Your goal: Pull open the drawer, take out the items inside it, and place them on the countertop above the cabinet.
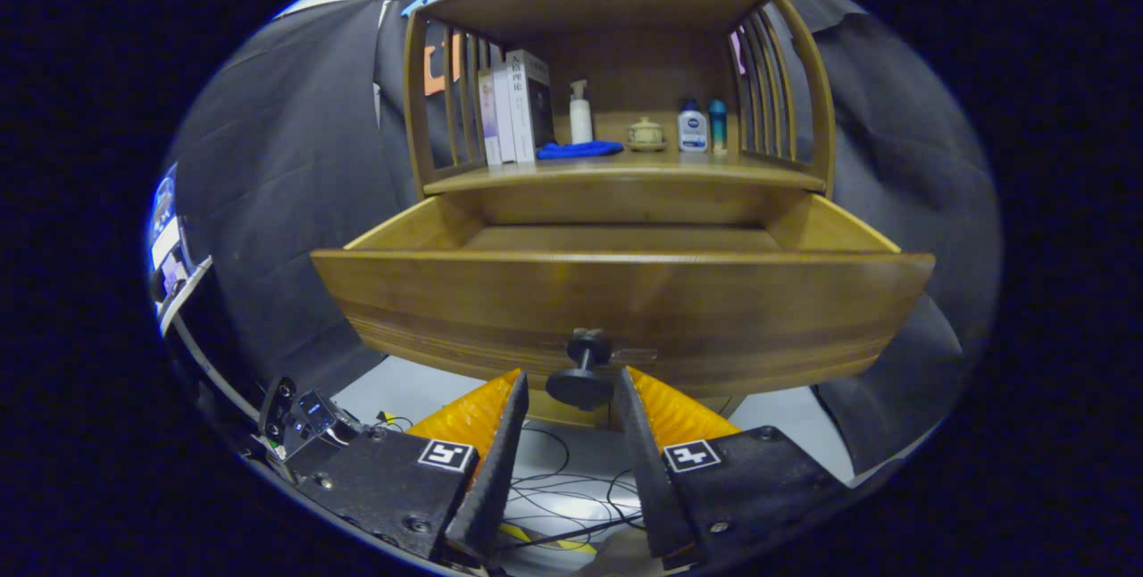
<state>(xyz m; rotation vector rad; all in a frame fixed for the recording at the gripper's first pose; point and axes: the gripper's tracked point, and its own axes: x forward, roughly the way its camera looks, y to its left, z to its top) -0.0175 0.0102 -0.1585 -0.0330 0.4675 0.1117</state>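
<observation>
With the drawer (622, 305) pulled well out of the wooden cabinet (616, 1), the gripper (571, 388) sits just below its front panel, jaws parted, one on either side of the dark round knob (580, 376) with a gap to each, pressing on nothing. What can be seen of the drawer's floor looks bare; its near part is hidden behind the front panel. On the tabletop (625, 168) above stand upright books (513, 104) at left, a blue cloth (579, 149), a pump bottle (580, 112), a small lidded pot (645, 134) and two little bottles (701, 127) at right. Cables (571, 488) lie on the floor beneath.
</observation>
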